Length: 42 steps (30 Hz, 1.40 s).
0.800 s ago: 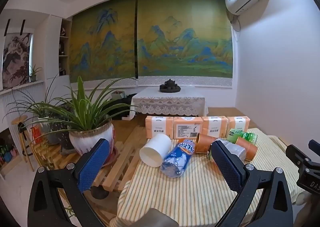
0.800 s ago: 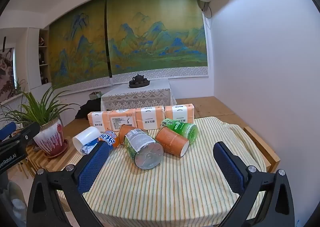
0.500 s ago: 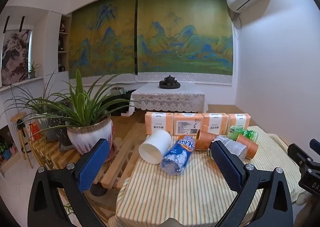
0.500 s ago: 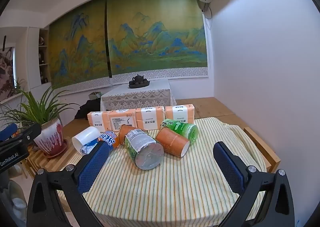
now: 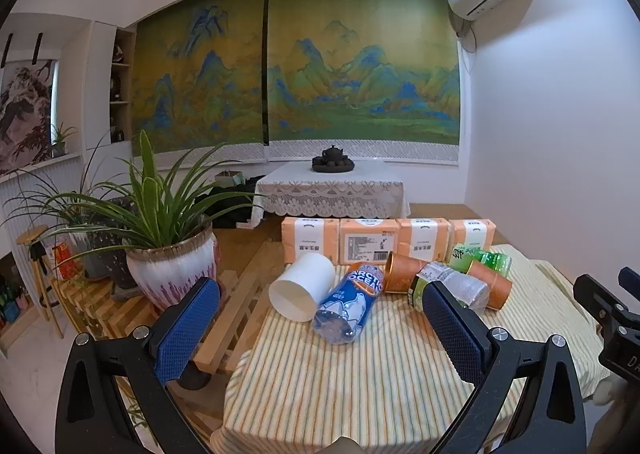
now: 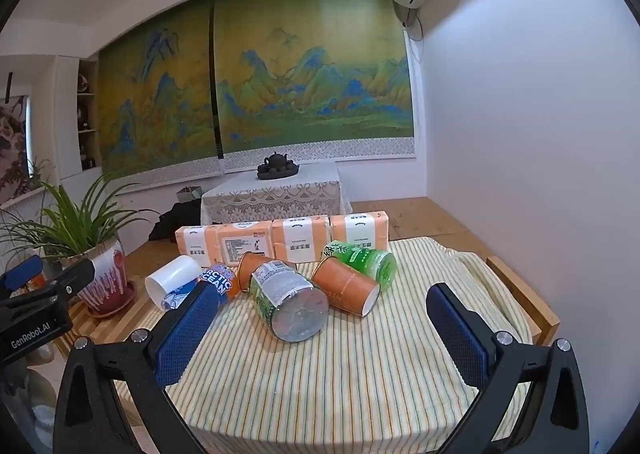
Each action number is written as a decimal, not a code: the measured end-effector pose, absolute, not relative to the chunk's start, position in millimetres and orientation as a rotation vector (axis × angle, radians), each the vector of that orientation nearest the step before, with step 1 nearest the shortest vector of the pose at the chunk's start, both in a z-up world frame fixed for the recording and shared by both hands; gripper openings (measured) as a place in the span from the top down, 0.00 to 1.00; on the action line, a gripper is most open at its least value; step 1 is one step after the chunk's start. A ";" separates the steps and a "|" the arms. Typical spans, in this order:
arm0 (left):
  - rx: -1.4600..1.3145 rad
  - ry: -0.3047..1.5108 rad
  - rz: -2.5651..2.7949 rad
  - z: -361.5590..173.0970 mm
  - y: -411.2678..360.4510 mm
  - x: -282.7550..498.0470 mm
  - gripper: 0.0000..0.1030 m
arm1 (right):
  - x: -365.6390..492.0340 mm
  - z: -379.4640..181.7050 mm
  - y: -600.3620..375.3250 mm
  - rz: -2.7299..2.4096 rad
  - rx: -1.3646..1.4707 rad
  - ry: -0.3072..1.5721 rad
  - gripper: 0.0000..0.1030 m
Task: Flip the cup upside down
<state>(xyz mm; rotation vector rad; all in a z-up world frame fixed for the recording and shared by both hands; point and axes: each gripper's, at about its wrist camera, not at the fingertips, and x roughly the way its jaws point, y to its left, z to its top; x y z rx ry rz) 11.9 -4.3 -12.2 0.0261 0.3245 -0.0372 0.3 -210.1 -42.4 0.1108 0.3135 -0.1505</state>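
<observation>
Room's got a big green mountain painting (image 6: 256, 94) across the back wall, and a counter (image 6: 360, 382) with a striped cloth up front. Landmark: the row of orange packs (image 6: 280, 238). Just in front of them lies a jumble on its side: a white cup (image 5: 302, 288) at the left end, mouth facing us, touching a blue bottle (image 5: 352, 300); right of that, two orange cups and two green bottles. Left gripper (image 5: 320, 334) and right gripper (image 6: 326, 338) both hover short of the pile, fingers spread wide, holding nothing.

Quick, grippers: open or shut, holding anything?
Left gripper: open, empty.
Right gripper: open, empty.
</observation>
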 end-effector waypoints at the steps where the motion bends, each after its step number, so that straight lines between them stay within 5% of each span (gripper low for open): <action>1: 0.026 0.326 -0.039 -12.6 -4.0 11.7 0.00 | -0.8 -43.2 -209.8 -0.151 0.108 0.312 0.00; 42: 0.031 0.363 -0.071 -21.0 -14.7 25.6 0.00 | 18.8 -51.8 -232.1 -0.160 0.114 0.356 0.00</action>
